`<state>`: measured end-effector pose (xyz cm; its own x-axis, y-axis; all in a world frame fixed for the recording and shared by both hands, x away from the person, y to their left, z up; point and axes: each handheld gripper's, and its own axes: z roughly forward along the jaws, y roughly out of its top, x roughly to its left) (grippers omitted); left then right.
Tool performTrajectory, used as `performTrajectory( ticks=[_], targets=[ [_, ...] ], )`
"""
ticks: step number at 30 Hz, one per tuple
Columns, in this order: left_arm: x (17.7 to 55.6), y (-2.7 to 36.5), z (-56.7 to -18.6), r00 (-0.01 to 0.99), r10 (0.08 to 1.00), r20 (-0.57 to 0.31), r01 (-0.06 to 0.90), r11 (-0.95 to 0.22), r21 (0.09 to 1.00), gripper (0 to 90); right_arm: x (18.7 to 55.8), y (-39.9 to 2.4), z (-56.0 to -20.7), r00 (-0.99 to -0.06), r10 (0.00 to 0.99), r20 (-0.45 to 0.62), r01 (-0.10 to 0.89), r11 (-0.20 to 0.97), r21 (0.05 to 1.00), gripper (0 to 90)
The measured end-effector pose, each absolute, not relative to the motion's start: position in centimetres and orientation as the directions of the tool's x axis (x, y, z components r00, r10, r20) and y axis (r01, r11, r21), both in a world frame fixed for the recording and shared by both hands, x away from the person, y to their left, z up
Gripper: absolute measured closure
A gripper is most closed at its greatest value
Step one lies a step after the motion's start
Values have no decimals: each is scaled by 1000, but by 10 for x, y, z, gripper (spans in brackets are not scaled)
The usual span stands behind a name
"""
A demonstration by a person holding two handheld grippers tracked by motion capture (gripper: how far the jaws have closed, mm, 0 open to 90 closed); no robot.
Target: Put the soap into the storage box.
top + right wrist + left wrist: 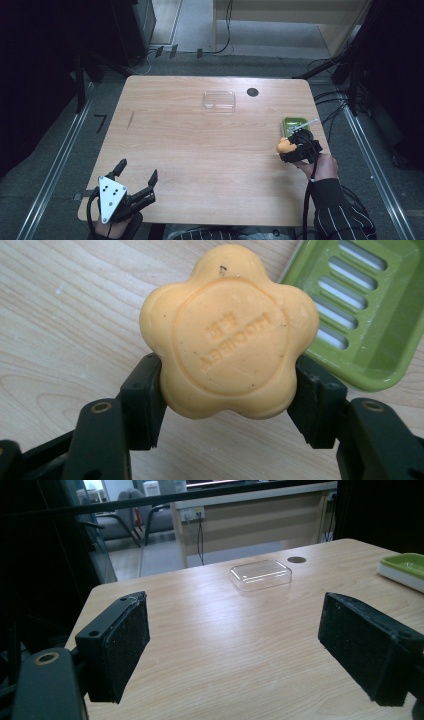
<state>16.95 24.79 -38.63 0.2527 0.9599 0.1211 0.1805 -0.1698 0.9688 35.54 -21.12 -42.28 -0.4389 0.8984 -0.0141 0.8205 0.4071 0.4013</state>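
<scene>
Orange flower-shaped soap bar (pixel 227 335) sits clamped in your right gripper (pixel 227 390), above the wooden table (pixel 200 150) at its 4 o'clock edge. Green slotted soap dish (pixel 370 315) lies just beside, empty. Placement appears outstanding; your left gripper (pixel 136 176) stands apart, empty, at 7 o'clock.

The tabletop (pixel 200 150) is pale wood-grain laminate, smooth with a soft sheen. Near its far edge lies a clear, glossy plastic lid (pixel 219 100). At the right edge, the green soap dish (pixel 370 310) looks like smooth, slightly shiny plastic with slotted ribs. The orange soap (pixel 227 332) is waxy and matt, with embossed lettering and a few dark specks. The left gripper (pixel 235 645) has matt black jaws faced with rough, grainy pads.
</scene>
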Motion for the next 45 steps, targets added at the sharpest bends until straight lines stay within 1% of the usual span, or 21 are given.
performTrajectory(
  ticks=[7,32,45],
  targets=[
    [168,249,-386,247,962,120,181,-168,969,136,360,-214,-418,-421,907,-13,819,386,424,396],
    [168,249,-386,245,962,119,183,-167,969,137,381,-232,-415,-344,939,-7,840,311,445,396],
    [168,249,-386,246,962,121,184,-168,968,136,395,-238,-417,-329,944,-5,844,296,446,396]
  ],
)
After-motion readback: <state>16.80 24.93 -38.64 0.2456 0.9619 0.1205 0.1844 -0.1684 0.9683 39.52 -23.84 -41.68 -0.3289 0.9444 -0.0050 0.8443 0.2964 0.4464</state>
